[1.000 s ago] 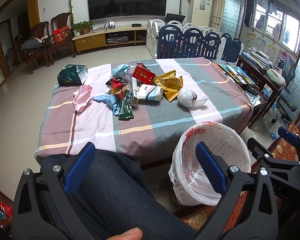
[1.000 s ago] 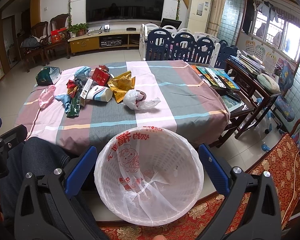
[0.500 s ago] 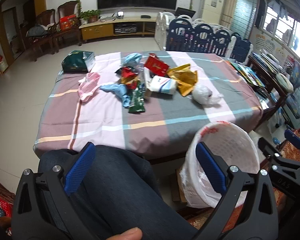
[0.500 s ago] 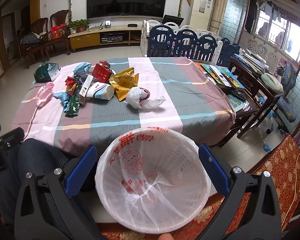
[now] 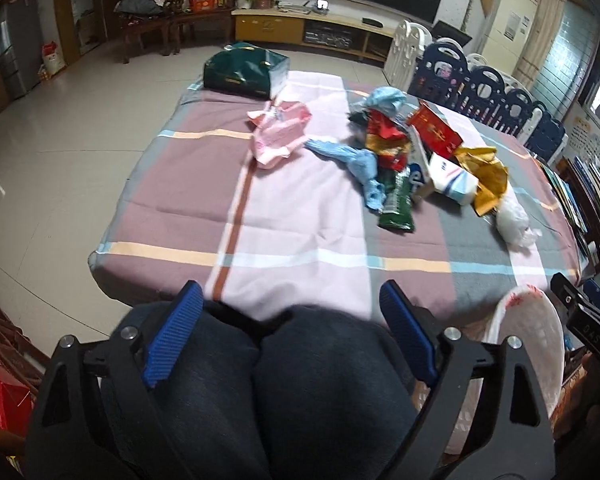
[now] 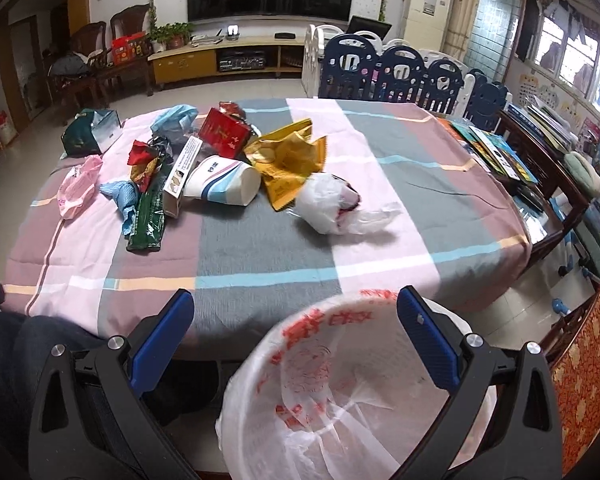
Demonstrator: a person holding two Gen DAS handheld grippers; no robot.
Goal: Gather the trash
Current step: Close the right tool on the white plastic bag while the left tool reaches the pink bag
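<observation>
Holding nothing, our left gripper (image 5: 290, 336) is closing above our knees; our right gripper (image 6: 294, 338) gapes empty over the lined bin (image 6: 340, 400), trash (image 6: 236, 160) beyond it.

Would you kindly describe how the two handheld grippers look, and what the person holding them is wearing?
Both the left gripper and the right gripper have black, angular plastic frames with triangular cut-outs and silver bolt heads at the joints. Each finger carries a ribbed blue pad. In the left view the right gripper's side shows white lettering. The person wears dark blue trousers. No cables or sleeves are visible.
</observation>
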